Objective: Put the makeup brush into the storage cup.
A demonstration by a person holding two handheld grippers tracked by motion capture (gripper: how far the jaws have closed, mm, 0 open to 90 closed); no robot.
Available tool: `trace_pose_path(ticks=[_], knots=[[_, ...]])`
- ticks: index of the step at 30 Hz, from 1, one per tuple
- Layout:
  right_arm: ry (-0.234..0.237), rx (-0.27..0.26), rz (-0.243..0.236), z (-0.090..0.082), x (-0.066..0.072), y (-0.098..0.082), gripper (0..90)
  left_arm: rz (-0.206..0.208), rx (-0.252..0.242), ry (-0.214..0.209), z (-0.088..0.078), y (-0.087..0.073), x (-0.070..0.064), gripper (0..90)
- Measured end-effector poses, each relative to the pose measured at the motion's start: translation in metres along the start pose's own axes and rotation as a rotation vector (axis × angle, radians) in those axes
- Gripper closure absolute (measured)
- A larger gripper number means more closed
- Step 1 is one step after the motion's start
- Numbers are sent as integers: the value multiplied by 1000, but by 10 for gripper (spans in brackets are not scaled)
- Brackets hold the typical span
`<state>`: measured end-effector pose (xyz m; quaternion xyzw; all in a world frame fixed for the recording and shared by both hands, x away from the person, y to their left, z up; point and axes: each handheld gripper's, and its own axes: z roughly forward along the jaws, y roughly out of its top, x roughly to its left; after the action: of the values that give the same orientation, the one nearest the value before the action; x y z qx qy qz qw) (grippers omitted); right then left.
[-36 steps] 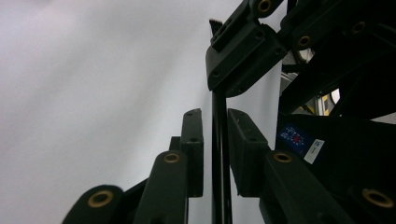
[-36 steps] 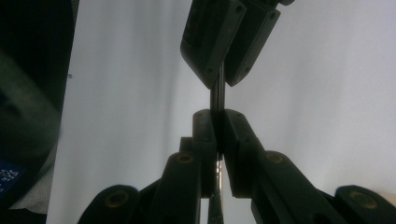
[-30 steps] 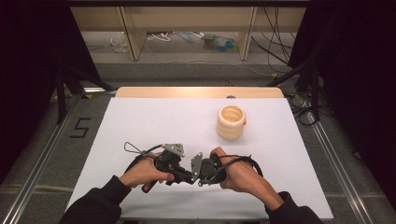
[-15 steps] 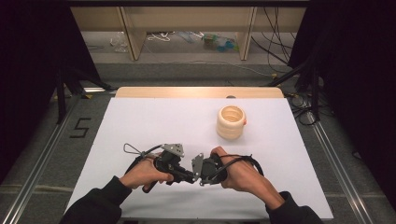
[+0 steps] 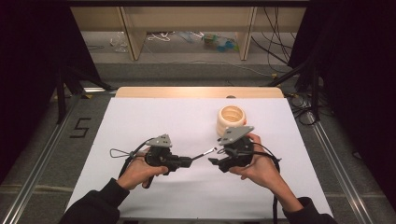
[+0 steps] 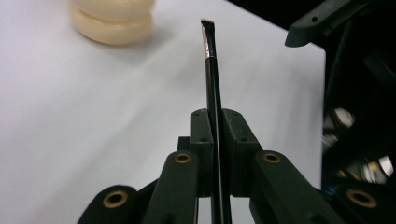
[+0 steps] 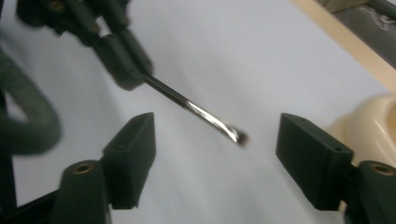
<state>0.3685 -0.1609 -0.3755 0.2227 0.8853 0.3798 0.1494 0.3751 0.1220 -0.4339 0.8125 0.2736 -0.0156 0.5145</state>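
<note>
A thin black-handled brush (image 5: 204, 154) with a metal ferrule and a short flat tip sticks out to the right from my left gripper (image 5: 187, 162), which is shut on its handle low over the white table. In the left gripper view the brush (image 6: 210, 70) rises straight from between the closed pads of the left gripper (image 6: 218, 116). My right gripper (image 5: 214, 162) faces it from the right. Its jaws have just been opening and now stand wide. In the right gripper view the brush tip (image 7: 236, 134) lies between the fingers of the right gripper (image 7: 217, 130), touching neither.
A cream ribbed round pot (image 5: 231, 119) stands on the white table sheet (image 5: 154, 121) just behind my right hand. The table's wooden far edge (image 5: 196, 92) borders a floor with cables. Cables trail from both grippers.
The right gripper has opened, let go of the brush and drawn back to the right, away from the left gripper. The left gripper has kept still with the brush.
</note>
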Motion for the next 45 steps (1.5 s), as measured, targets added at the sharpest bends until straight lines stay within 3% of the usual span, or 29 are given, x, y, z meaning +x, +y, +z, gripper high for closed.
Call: trace_pose_path(ticks=[2, 6, 9, 11, 17, 20, 23, 25, 26, 32, 34, 38, 39, 45], knots=[[0, -56, 109, -4, -10, -10, 206, -6, -37, 18, -4, 1, 0, 833], [42, -141, 223, -4, -17, -23, 209, -6, -101, 40, -8, 1, -3, 833], [72, -177, 279, 1, -16, -26, 217, -6, -134, 56, -8, -1, -6, 833], [51, -169, 286, 2, -15, -26, 191, 0, -148, 54, -8, -3, -8, 833], [100, -216, 334, 7, -10, -26, 202, 10, -195, 69, -9, -4, -14, 833], [147, -245, 377, 11, -8, -26, 200, 15, -215, 74, -9, -5, -16, 833], [242, -298, 435, 18, -4, -27, 179, 16, -239, 71, -11, -9, -18, 833], [271, -319, 438, 22, -1, -27, 184, 31, -243, 73, -13, -11, -18, 833], [284, -323, 445, 24, 1, -27, 185, 18, -245, 79, -14, -12, -18, 833], [302, -335, 445, 29, 5, -25, 198, 3, -268, 77, -17, -16, -21, 833], [306, -351, 435, 31, 6, -24, 207, 36, -274, 77, -17, -17, -22, 833], [327, -375, 456, 32, 9, -22, 235, 11, -296, 84, -16, -18, -28, 833], [332, -375, 474, 32, 10, -21, 242, 29, -298, 82, -15, -18, -28, 833], [360, -383, 481, 34, 11, -21, 309, 49, -333, 74, -14, -19, -34, 833]])
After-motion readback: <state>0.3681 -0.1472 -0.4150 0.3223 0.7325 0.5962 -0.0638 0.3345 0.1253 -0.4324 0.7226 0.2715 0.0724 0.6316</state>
